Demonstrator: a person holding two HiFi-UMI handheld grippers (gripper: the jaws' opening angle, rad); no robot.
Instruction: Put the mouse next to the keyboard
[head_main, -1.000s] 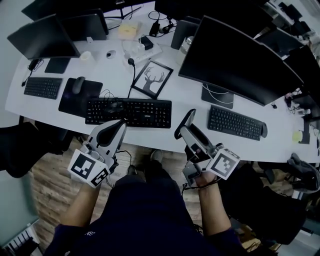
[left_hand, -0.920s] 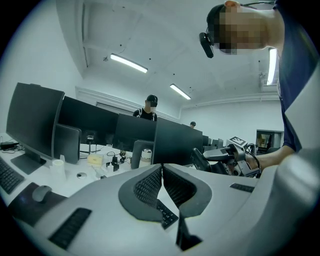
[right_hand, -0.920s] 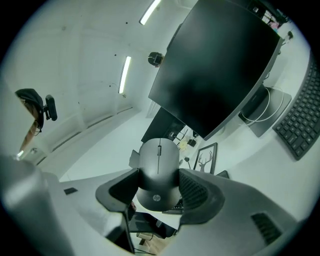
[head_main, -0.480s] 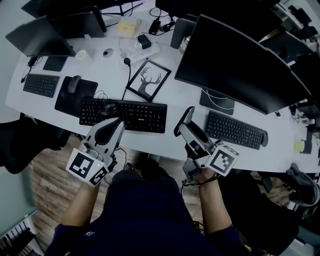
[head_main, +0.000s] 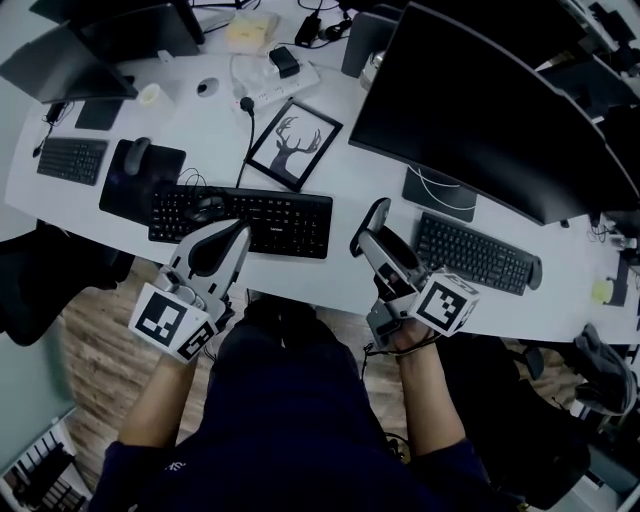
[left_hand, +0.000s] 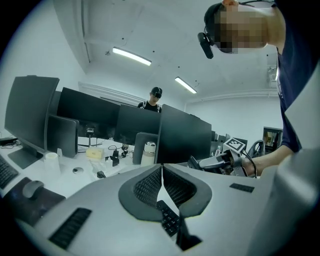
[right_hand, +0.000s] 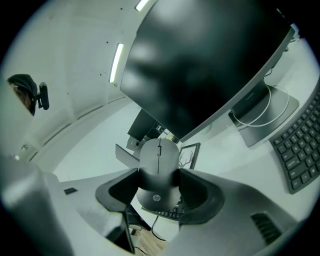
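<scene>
I have the mouse (right_hand: 159, 150) clamped in my right gripper (right_hand: 159, 172), centre frame.
Mouse nose pokes above the jaws; left gripper (left_hand: 161, 170) closed, empty.

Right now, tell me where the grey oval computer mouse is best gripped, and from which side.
Grip the grey oval computer mouse across its long flanks at mid-body, from the logo end, as the right gripper does now: the flanks are its narrowest span; the domed top would likely slip.

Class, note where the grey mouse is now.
The mouse is clamped in the right gripper, mid-frame in its view; the head view shows it between the middle keyboard and the right-hand keyboard.
</scene>
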